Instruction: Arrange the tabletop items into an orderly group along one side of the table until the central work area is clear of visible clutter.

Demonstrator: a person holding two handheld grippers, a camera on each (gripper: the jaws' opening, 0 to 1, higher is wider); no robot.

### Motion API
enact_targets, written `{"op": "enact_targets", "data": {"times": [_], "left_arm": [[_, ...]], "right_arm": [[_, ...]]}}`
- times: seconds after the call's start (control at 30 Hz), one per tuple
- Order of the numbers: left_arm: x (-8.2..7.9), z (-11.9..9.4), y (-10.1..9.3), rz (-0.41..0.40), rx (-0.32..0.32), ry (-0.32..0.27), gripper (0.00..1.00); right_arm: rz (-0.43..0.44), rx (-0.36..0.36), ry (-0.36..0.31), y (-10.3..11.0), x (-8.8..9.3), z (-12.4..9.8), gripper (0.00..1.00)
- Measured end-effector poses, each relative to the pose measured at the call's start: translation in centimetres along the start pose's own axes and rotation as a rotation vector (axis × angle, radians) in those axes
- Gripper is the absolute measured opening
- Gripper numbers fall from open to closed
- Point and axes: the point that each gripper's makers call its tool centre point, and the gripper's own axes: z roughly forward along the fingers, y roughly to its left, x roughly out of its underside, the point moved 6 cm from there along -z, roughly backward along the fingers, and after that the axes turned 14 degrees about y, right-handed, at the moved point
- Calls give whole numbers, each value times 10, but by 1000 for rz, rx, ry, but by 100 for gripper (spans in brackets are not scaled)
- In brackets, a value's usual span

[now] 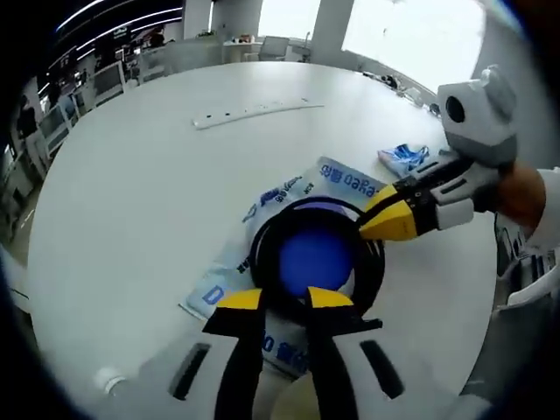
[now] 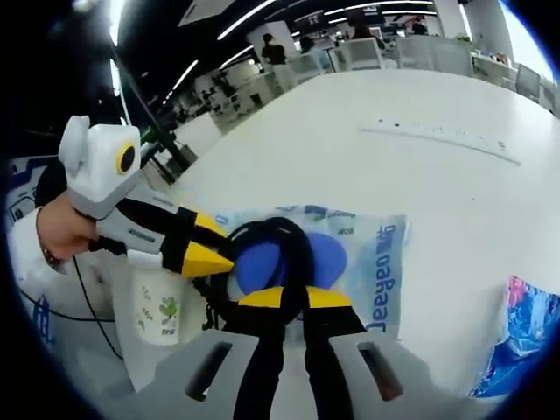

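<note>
On a white round tabletop in a bright open office, both tools clench the black cable coil lying on a printed plastic bag. The left tool grips its near edge and the right tool its side. A white strip lies farther off.

The table is smooth, matt white. A glossy plastic pouch lies on it. The coiled cable looks matt black, rubbery.

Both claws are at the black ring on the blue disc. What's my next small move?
Probably lift the black ring slightly with both claws. The left claw and right claw each meet its rim from different sides, over the blue disc on the printed plastic bag, mid-table, so carry it sideward after.
</note>
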Motion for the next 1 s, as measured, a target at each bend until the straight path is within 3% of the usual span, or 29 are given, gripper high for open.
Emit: {"op": "enact_targets", "data": {"times": [0.1, 0.57, 0.7, 1.0], "left_arm": [[0, 0, 0, 13, -1, 11, 15], [-1, -4, 6, -78, 12, -11, 5], [0, -6, 7, -129, 34, -16, 4], [1, -13, 4, -145, 53, -25, 3]], "right_arm": [[10, -2, -1, 0, 0, 0, 4], [80, -51, -17, 2, -2, -6, 0], [82, -67, -28, 6, -5, -10, 0], [87, -98, -47, 12, -8, -20, 0]]}}
